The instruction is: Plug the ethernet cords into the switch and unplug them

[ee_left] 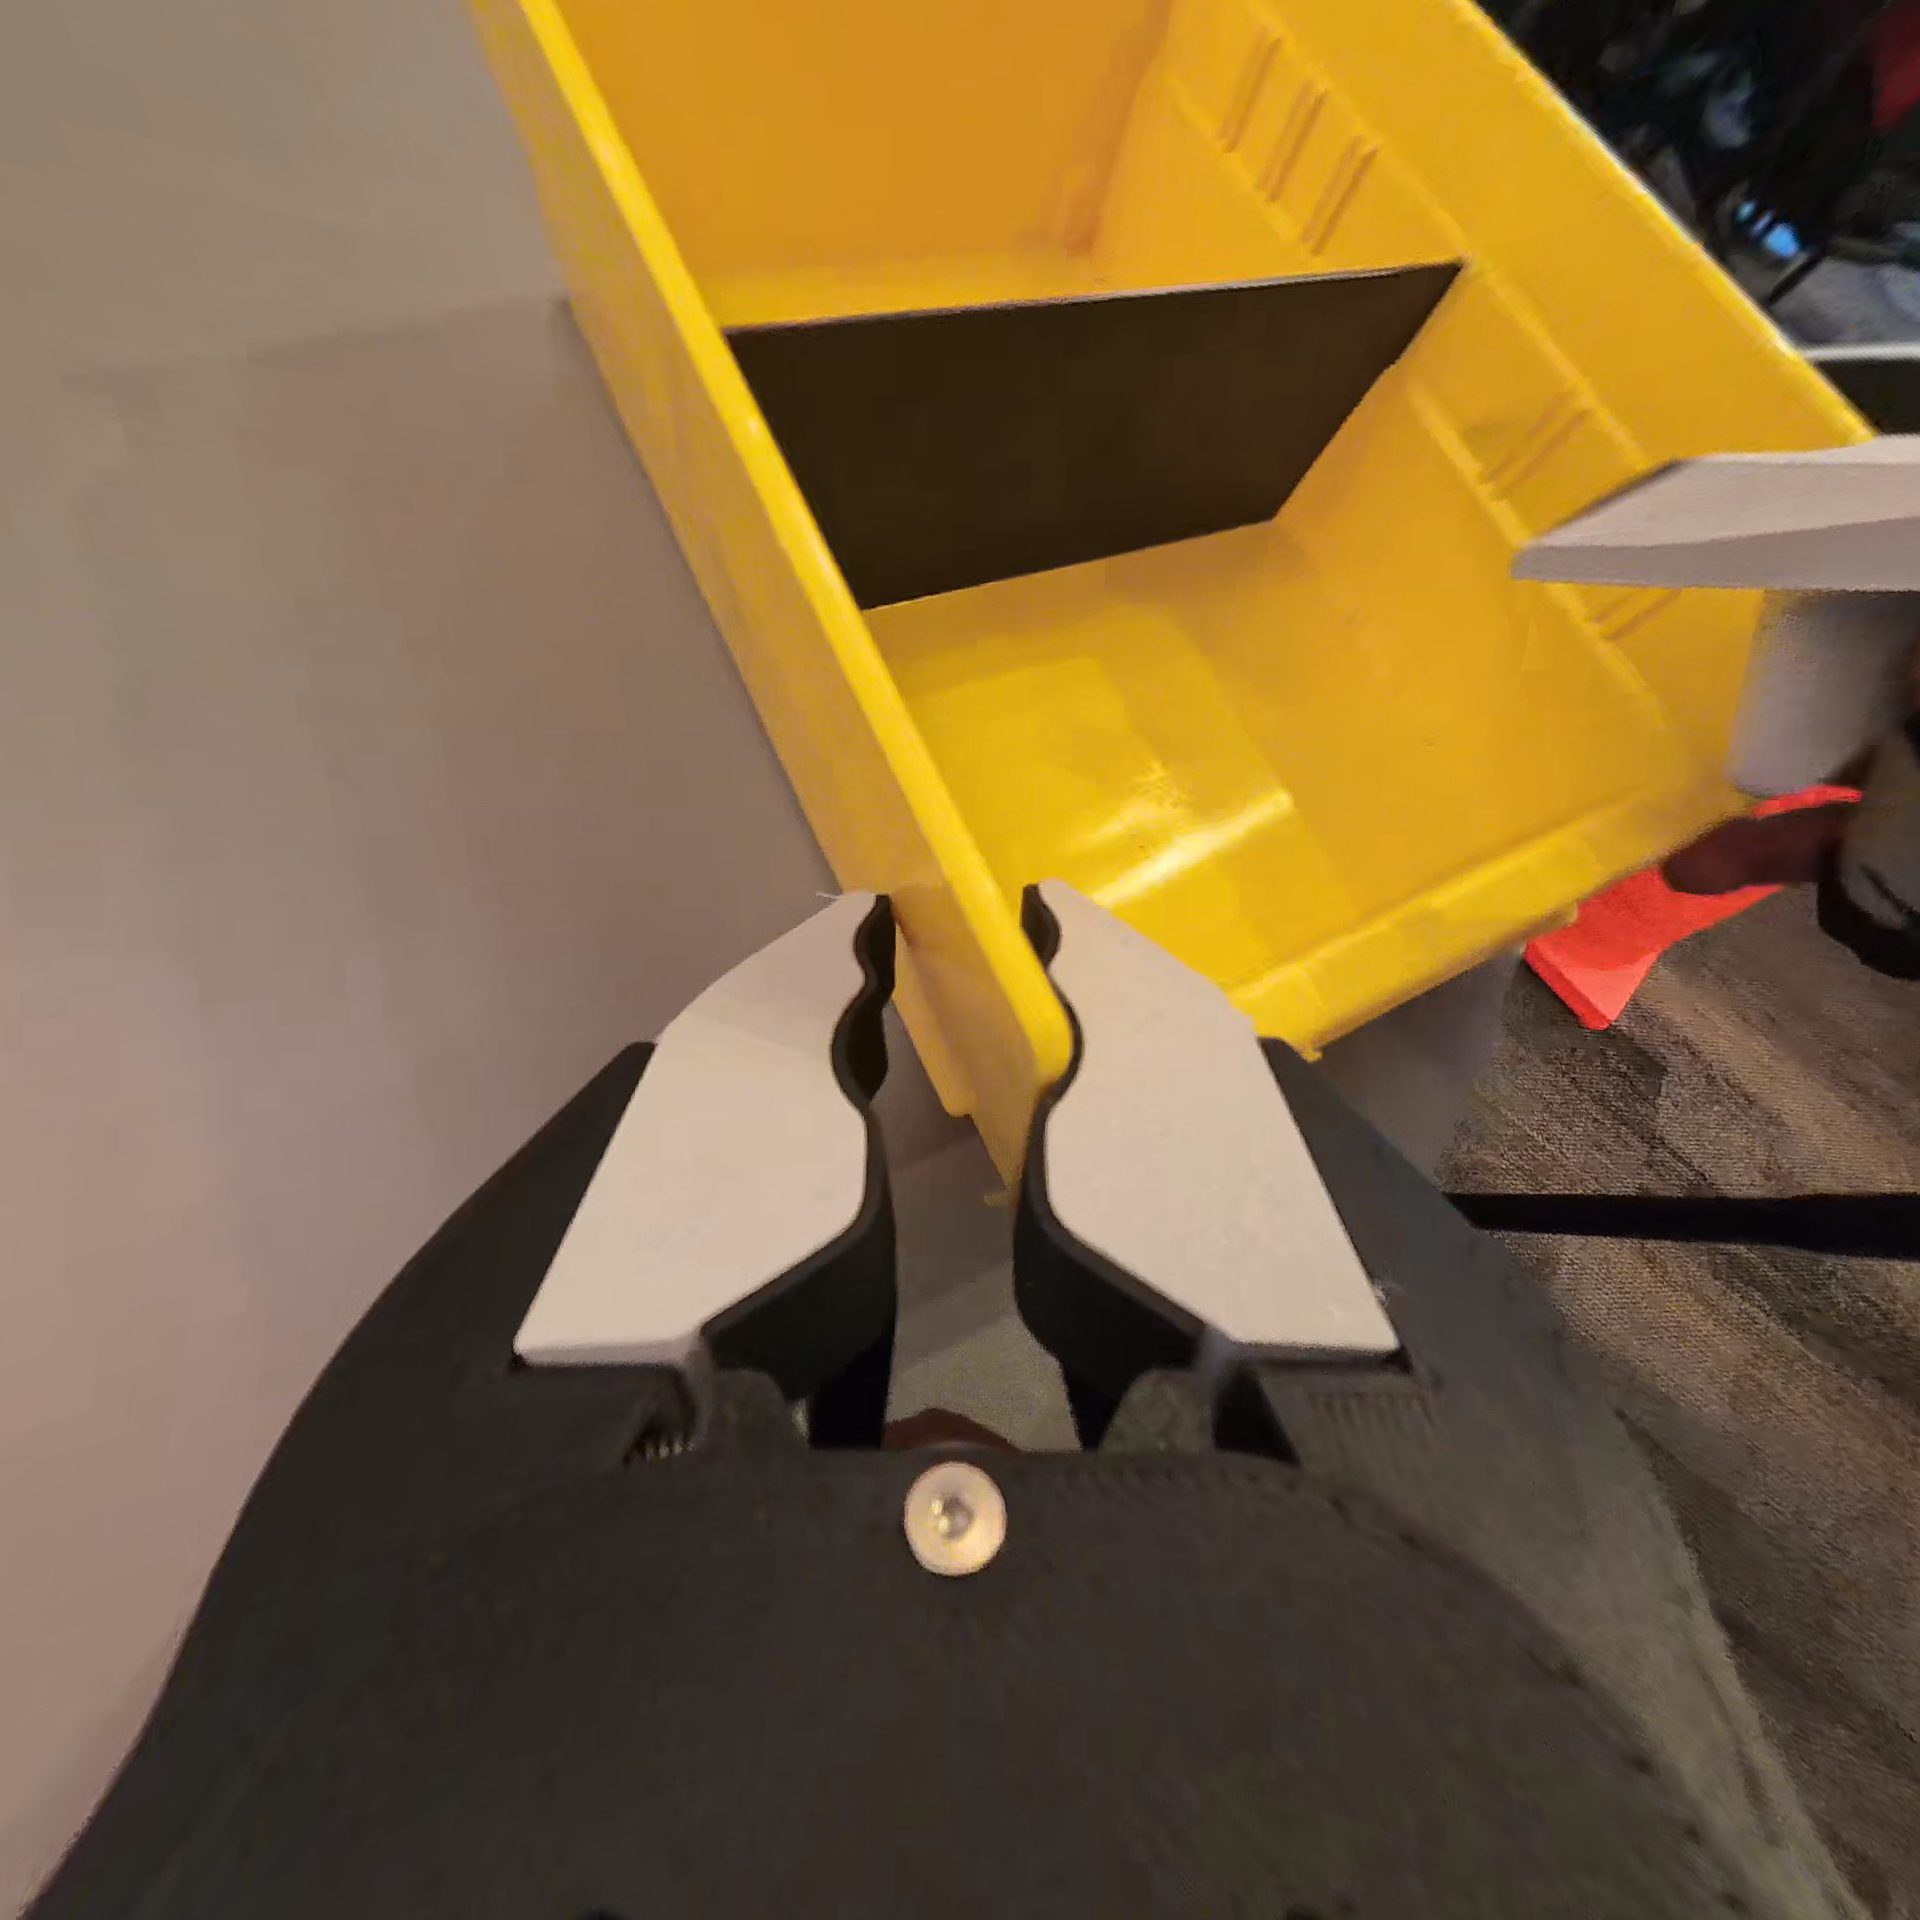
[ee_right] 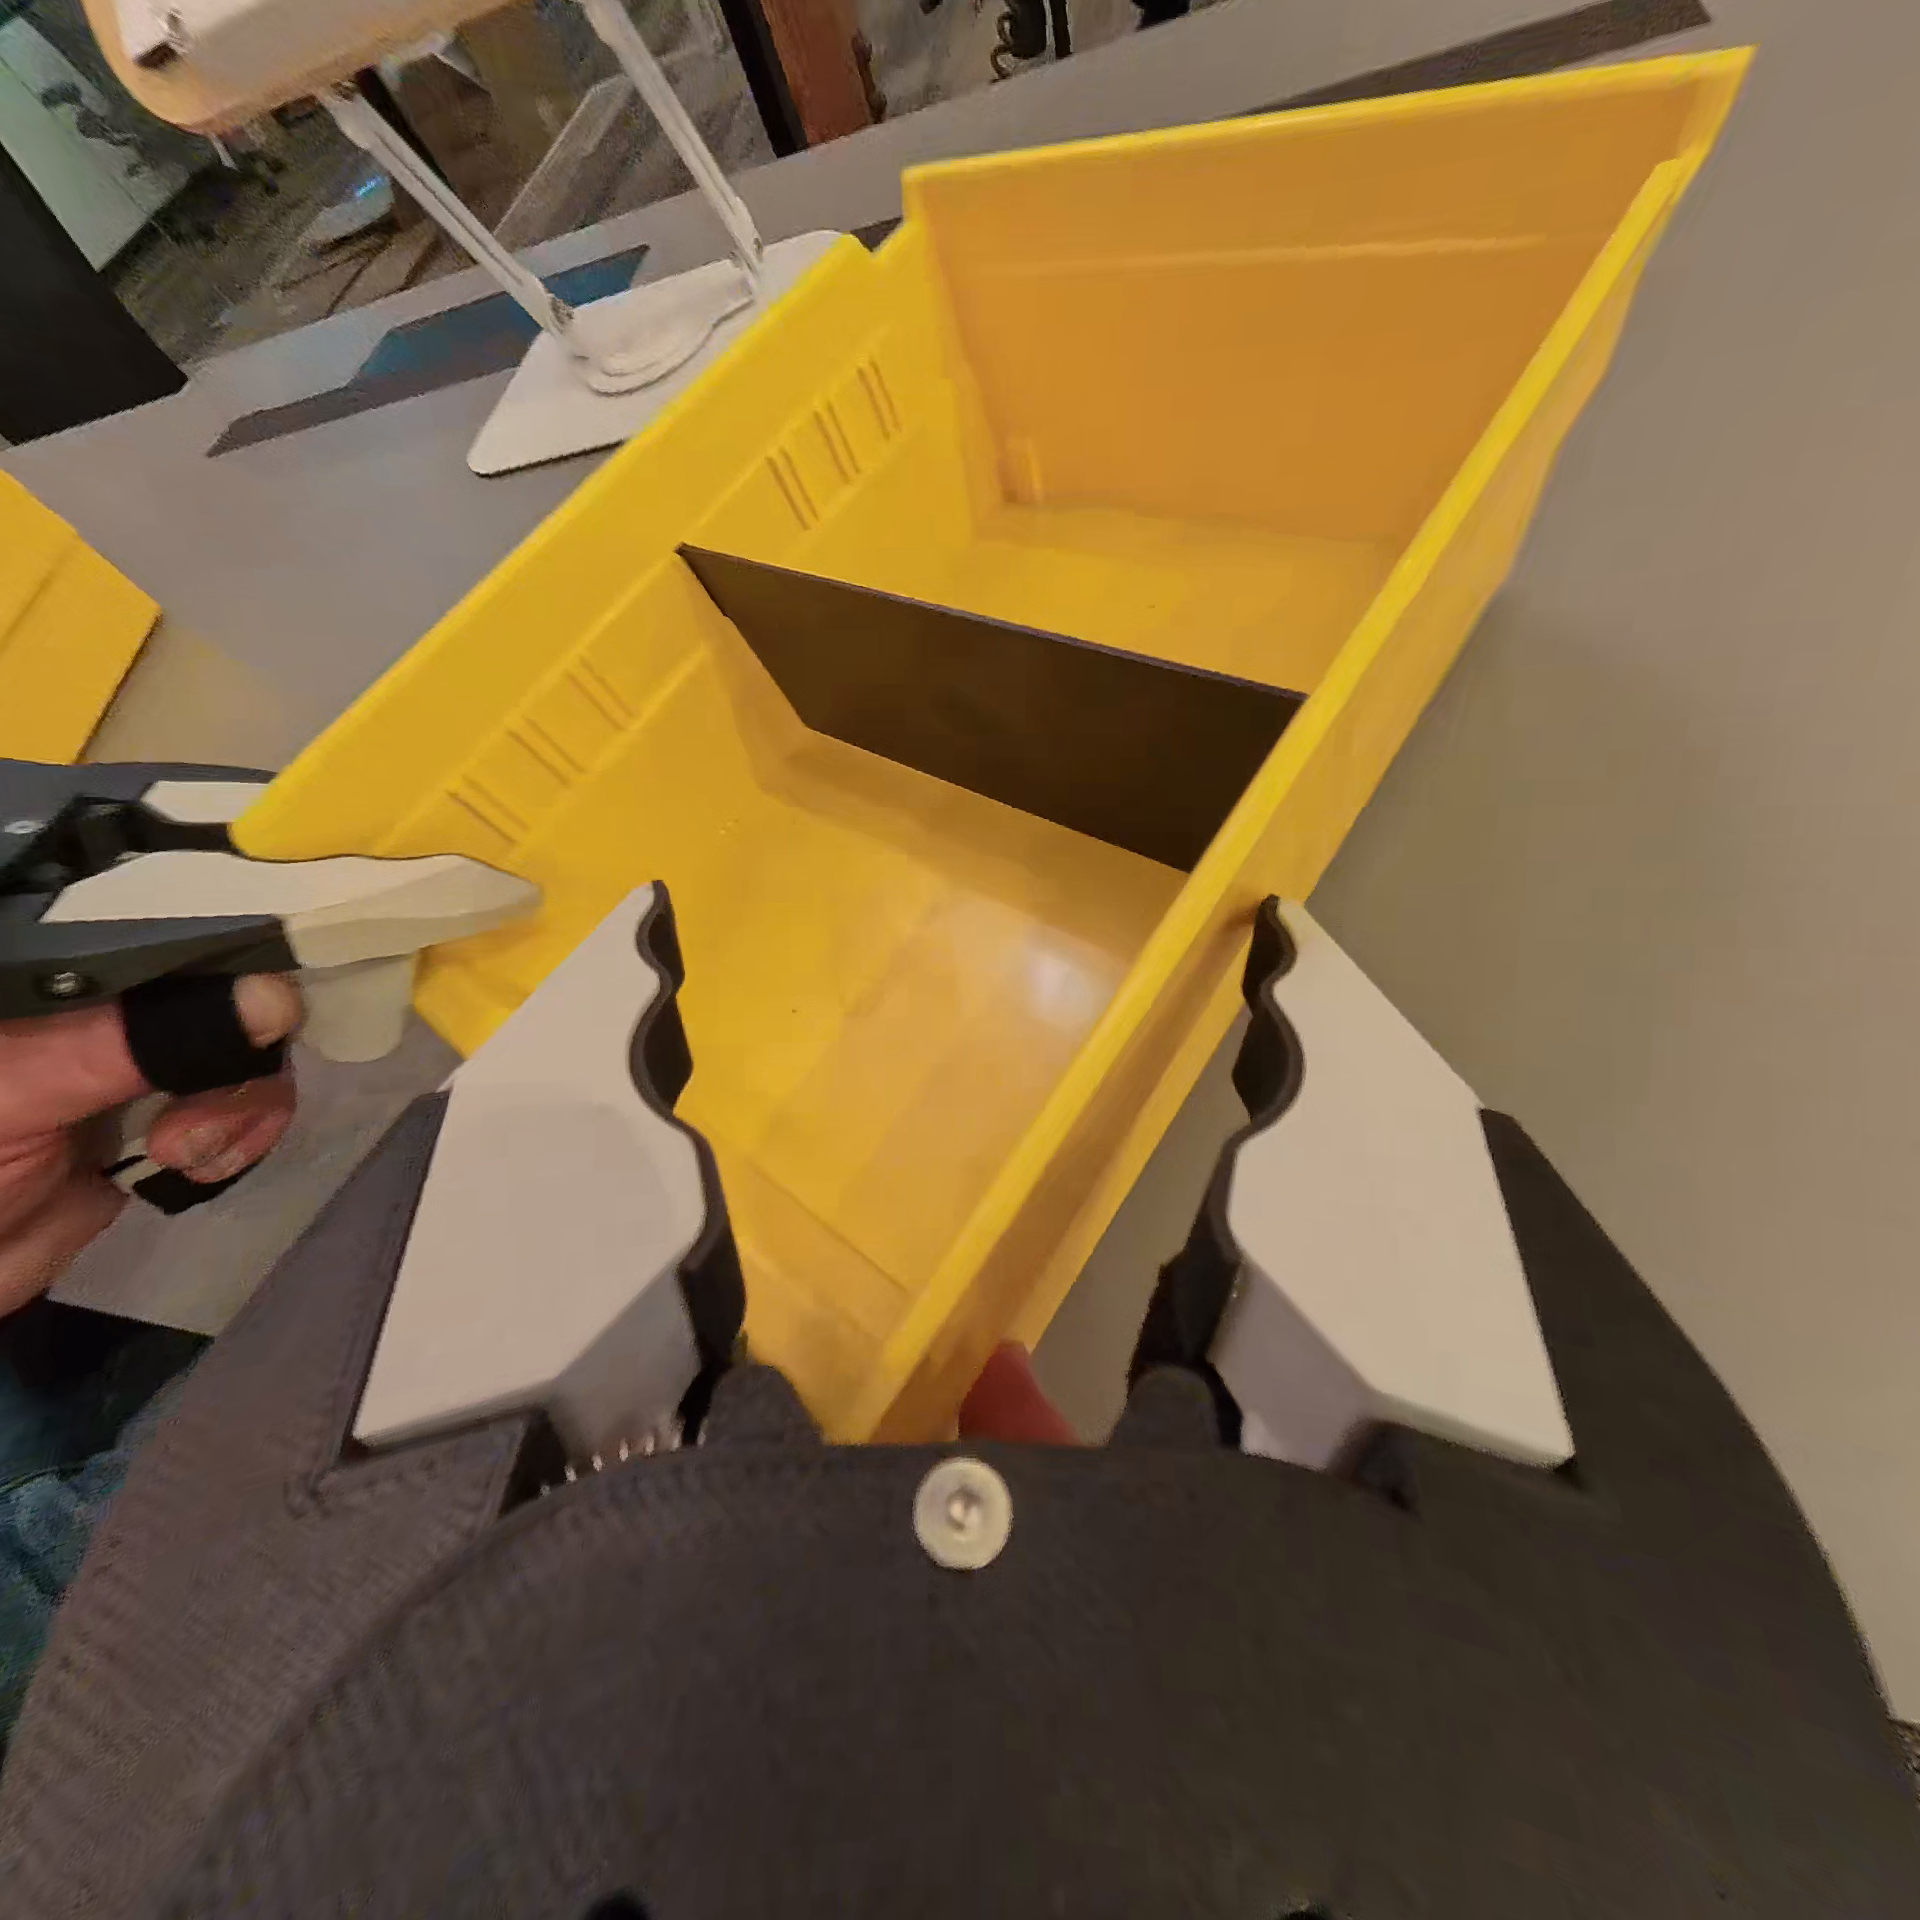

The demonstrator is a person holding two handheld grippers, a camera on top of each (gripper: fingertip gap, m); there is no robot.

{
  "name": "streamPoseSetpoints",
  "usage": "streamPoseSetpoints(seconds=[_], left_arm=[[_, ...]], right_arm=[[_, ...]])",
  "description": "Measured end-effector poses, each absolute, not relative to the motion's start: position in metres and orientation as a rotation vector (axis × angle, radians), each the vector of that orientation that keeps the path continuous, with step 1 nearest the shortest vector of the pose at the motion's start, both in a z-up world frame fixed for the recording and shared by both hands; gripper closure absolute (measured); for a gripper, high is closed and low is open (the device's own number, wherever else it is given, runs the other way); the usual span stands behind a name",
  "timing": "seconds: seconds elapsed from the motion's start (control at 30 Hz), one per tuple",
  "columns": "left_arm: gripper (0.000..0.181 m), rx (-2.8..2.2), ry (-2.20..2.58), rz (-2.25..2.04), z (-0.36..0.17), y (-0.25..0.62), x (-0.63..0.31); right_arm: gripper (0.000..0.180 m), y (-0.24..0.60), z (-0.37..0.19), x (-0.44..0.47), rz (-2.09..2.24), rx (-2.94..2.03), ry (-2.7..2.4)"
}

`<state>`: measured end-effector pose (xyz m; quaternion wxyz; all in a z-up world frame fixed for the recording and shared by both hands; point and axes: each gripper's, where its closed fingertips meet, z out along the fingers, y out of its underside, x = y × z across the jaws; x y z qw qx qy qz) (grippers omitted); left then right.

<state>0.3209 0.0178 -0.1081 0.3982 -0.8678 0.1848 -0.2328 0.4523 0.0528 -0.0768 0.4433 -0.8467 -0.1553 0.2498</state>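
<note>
A yellow plastic bin (ee_left: 665,343) with a black divider (ee_left: 1039,436) stands on a grey table; both compartments are empty. My left gripper (ee_left: 961,935) is shut on the bin's near left corner wall. It also shows at the left of the right wrist view (ee_right: 312,894), clamped on that corner. My right gripper (ee_right: 964,914) is open, its fingers on either side of the bin's right wall (ee_right: 1538,436) near the front; one finger (ee_left: 1714,520) shows in the left wrist view. The divider (ee_right: 1039,717) crosses the bin's middle. No ethernet cord or switch shows in either view.
A second yellow bin (ee_right: 62,623) lies at the far left on the table (ee_right: 1662,935). A white stand with a flat base (ee_right: 623,384) stands behind the bin. An orange object (ee_left: 1621,935) lies on the wood floor (ee_left: 1662,1351) past the table edge.
</note>
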Motion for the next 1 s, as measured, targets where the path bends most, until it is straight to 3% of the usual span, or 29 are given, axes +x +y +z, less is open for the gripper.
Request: streamPoseSetpoints(seconds=[0.03, 0.33, 0.43, 0.57, 0.67, 0.83, 0.9, 1.0], left_arm=[[0.155, -2.203, 0.494, -0.585, -0.108, 0.017, 0.328], [0.12, -2.206, 0.585, -0.762, -0.105, 0.004, 0.4], [0.092, -2.169, 0.653, -0.932, -0.097, -0.008, 0.425], [0.067, -2.085, 0.662, -0.933, -0.073, -0.013, 0.404], [0.069, -2.027, 0.618, -0.798, -0.052, -0.012, 0.339], [0.073, -2.093, 0.402, -0.374, -0.065, -0.008, 0.168], [0.073, -2.149, 0.307, -0.215, -0.08, -0.013, 0.103], [0.061, -2.23, 0.241, -0.099, -0.102, -0.028, 0.042]], right_arm=[[0.074, 0.057, -0.081, 0.459, 0.621, -2.111, -0.381], [0.099, 0.098, -0.094, 0.525, 0.552, -2.197, -0.424], [0.099, 0.111, -0.096, 0.549, 0.495, -2.215, -0.434], [0.091, 0.126, -0.091, 0.582, 0.182, -2.202, -0.482], [0.095, 0.126, -0.052, 0.597, -0.054, -2.079, -0.505], [0.088, 0.082, 0.009, 0.481, 0.187, -1.943, -0.747], [0.071, 0.059, 0.019, 0.417, 0.267, -1.889, -0.893], [0.073, 0.024, 0.016, 0.321, 0.37, -1.78, -1.121]])
